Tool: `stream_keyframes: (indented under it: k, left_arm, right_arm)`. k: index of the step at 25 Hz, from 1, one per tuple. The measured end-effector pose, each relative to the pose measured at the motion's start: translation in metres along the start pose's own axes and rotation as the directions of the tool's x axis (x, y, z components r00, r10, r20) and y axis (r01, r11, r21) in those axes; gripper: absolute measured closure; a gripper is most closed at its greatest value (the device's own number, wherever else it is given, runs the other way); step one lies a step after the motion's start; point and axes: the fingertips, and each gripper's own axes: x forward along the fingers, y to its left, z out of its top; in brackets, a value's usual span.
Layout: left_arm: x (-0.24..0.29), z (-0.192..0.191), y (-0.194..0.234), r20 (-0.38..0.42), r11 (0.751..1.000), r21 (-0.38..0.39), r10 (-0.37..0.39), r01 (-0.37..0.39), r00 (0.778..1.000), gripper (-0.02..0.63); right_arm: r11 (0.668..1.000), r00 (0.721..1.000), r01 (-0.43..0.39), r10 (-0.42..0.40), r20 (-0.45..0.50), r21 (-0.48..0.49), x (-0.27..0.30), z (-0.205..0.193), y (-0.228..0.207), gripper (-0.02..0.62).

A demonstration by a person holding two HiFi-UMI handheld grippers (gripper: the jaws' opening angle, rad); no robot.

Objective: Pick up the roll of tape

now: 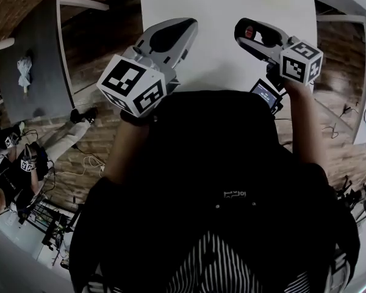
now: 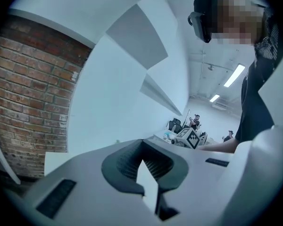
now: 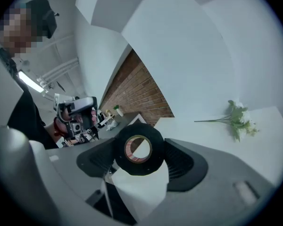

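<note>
We wear a black short-sleeved top [image 1: 232,157] with a small white logo [image 1: 235,194], over black-and-white striped cloth [image 1: 213,267]. Our left gripper [image 2: 144,163] and right gripper [image 3: 139,149] have pale grey shells and dark ribbed pads [image 3: 180,161]. Each carries a white cube [image 1: 134,85] with black square markers.

right gripper [image 3: 139,150]: jaws pressed on both sides of black roll of tape [image 3: 139,169] | tape: stands on edge, hole and brown core facing the camera | white table [image 3: 203,133]: beyond the jaws | green sprig with pale blossoms [image 3: 237,120]: lies on table, right, well apart from tape | brick wall [image 3: 137,94]: behind
</note>
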Motion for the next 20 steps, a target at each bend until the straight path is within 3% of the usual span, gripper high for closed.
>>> stream_keyframes:
  k: [7,20]
  left_arm:
    - [0.004,-0.003,-0.028,0.010,1.000,0.017,-0.016,0.016,1.000,0.604]
    - [-0.009,-0.018,-0.067,0.049,0.999,0.034,0.010,-0.011,0.999,0.604]
  right_arm:
    - [0.992,0.982,-0.128,0.128,0.140,-0.008,-0.031,0.025,0.047,0.275]
    - [0.987,0.981,-0.146,0.153,0.116,-0.064,-0.054,-0.002,0.067,0.275]
